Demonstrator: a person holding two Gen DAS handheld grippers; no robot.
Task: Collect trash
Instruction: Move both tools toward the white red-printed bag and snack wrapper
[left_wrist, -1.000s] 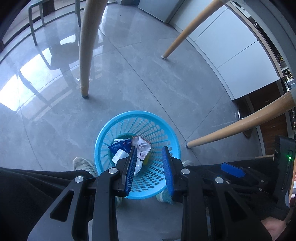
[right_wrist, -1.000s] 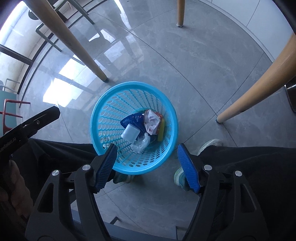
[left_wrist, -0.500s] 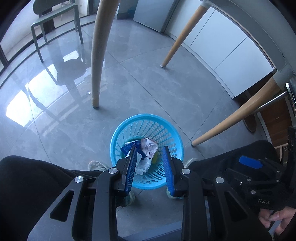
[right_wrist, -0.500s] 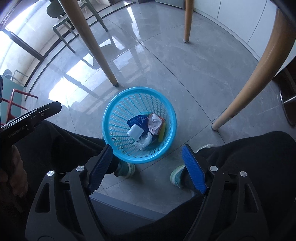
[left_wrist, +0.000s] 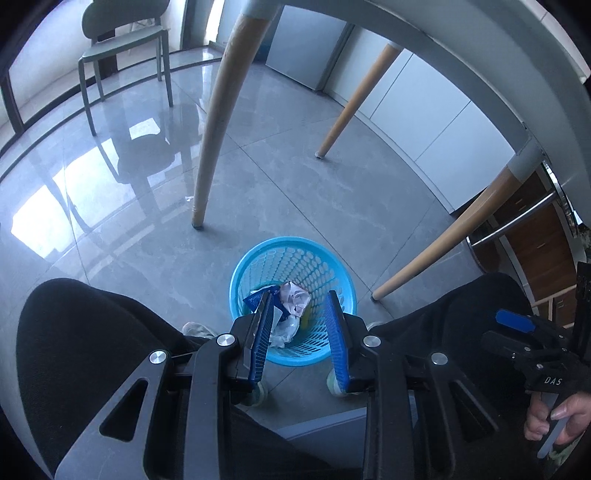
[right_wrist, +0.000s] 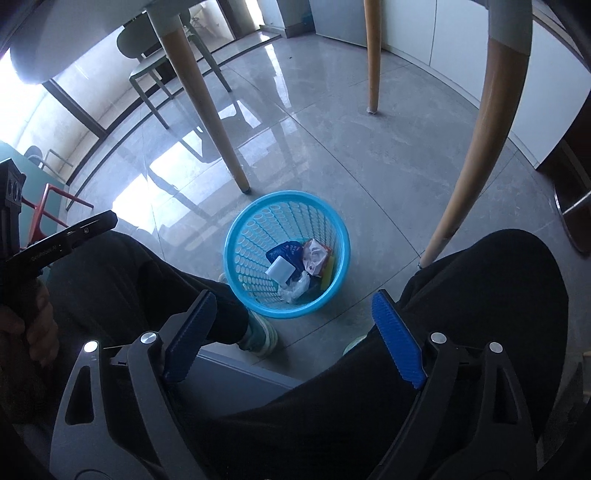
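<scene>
Both views farther above glossy grey floor (left_wrist: 332, 199), basket (right_wrist: 236, 236) between table legs (left_wrist: 210, 147)

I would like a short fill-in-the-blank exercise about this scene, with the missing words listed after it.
1. The trash lies inside a round ____ basket.
2. The basket stands on the ____, between the person's shoes.
3. The right tongs hold ____.
4. A white block lies ____ the basket.

Missing words: blue; floor; nothing; inside

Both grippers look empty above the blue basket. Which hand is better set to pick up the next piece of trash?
Right, probably: the right gripper is opening wide, nothing between its fingers; the left gripper stands narrower, also empty.
</scene>
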